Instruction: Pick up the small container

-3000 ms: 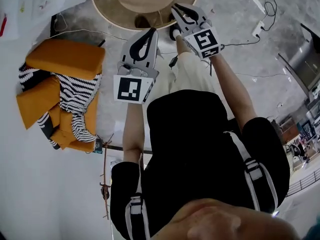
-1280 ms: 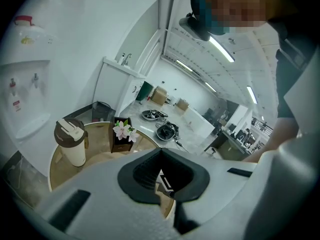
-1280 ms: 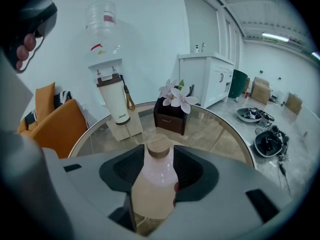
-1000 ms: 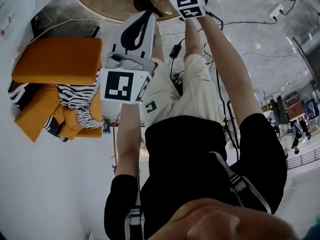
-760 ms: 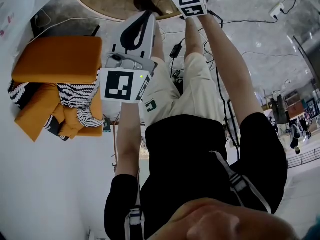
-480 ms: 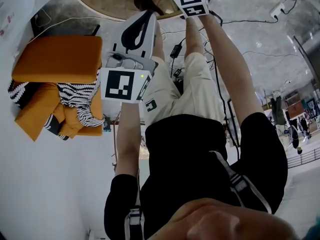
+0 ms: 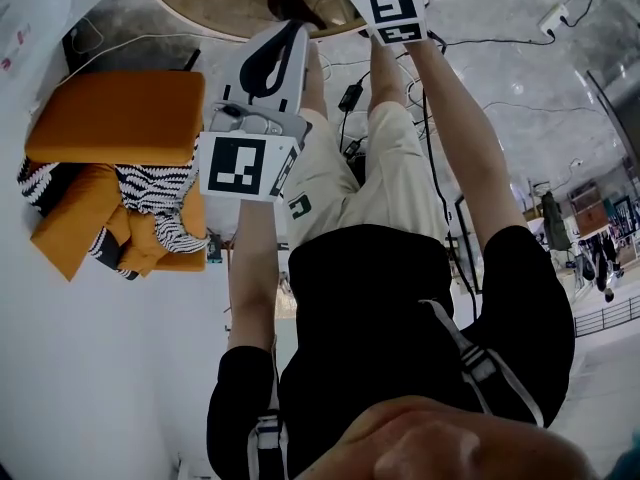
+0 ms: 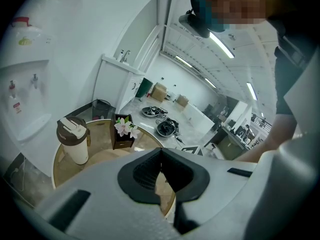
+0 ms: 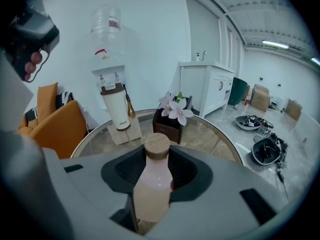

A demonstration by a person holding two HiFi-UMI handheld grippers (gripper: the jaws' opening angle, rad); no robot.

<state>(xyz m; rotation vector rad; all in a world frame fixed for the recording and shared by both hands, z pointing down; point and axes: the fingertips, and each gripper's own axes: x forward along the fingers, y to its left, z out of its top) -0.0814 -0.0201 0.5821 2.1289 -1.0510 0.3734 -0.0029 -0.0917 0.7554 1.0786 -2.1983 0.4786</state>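
Right claw clamped on the small pink bottle, pads on its body below the shoulder. Bottle upright over the round tabletop; lifted or resting, unclear. Left claw closed, empty. Likely light, rigid and smooth-sided, so it may slip. Grip the body, not the wooden cap.

Head view steeply down; gripper views share table.

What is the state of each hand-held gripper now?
Left hand-held gripper: closed, empty.
Right hand-held gripper: closed on the small container.
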